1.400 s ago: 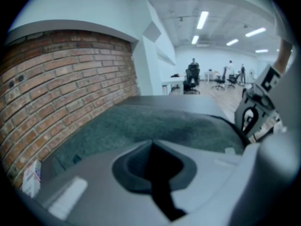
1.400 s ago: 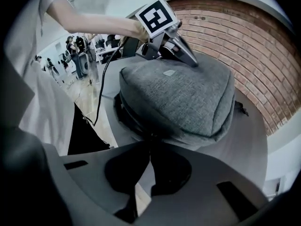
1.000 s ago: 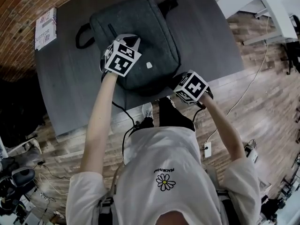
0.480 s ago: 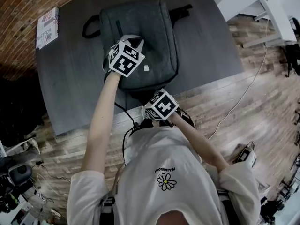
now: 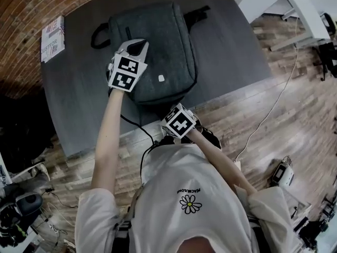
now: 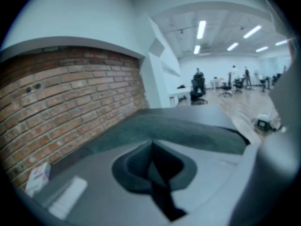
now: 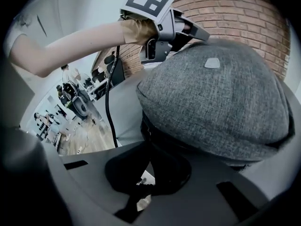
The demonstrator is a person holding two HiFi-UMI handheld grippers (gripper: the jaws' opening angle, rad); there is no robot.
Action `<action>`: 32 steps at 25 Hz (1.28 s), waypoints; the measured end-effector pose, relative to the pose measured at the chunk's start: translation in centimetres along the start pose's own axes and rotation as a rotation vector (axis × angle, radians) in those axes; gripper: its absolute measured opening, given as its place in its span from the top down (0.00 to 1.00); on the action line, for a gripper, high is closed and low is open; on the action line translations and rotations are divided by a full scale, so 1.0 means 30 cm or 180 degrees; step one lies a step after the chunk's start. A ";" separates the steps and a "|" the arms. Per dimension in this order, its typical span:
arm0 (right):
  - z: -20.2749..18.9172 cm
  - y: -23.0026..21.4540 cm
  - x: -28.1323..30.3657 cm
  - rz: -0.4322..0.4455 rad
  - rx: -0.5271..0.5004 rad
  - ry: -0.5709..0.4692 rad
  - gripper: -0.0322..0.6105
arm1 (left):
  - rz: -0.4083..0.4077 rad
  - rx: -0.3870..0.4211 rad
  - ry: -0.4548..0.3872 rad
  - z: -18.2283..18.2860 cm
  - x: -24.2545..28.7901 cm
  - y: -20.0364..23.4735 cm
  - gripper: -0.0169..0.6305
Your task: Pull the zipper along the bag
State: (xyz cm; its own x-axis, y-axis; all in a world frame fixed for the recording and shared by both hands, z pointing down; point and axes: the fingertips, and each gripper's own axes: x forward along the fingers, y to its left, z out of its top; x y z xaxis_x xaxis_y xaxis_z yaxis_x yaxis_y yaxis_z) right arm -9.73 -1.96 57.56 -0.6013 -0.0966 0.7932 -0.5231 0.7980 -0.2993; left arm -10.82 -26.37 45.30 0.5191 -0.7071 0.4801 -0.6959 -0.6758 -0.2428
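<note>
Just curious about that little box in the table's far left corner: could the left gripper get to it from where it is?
Probably yes. The left gripper sits on the bag's left side, the side nearer the box, and only bare table shows between them; nothing seems to block the way.

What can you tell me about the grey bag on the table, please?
The bag is a dark grey woven-fabric backpack lying flat on the table. Its handle is at the far left, a strap at the far right corner, and a small pale patch on its front. The left gripper rests on its top face. The right gripper appears shut on the dark zipper along its near edge.
</note>
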 end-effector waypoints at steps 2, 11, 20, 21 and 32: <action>-0.003 -0.009 -0.007 -0.0071 -0.0123 0.0015 0.94 | 0.0241 -0.0067 -0.0031 -0.007 -0.055 0.082 0.97; -0.150 -0.303 -0.186 -0.0907 -0.0220 0.0156 0.94 | 0.0254 0.0065 0.0079 -0.036 -0.073 0.114 0.97; -0.188 -0.902 -0.433 -0.1987 -0.0218 0.0402 0.94 | -0.0340 0.0803 -0.0145 0.177 0.083 -0.116 0.97; -0.177 -0.956 -0.448 -0.2051 -0.0252 0.0431 0.94 | -0.0407 0.0883 -0.0155 0.198 0.110 -0.137 0.97; -0.117 -1.138 -0.528 -0.2013 -0.0452 0.0448 0.94 | -0.1197 0.1036 0.0365 0.179 0.336 -0.274 0.97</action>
State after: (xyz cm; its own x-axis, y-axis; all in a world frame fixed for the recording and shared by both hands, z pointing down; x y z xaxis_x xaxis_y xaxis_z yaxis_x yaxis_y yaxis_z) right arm 19.76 -25.58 57.07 -0.1147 -0.5014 0.8576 -0.6589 0.6845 0.3120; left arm 2.81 -29.06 47.60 0.6334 -0.3876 0.6697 -0.2714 -0.9218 -0.2768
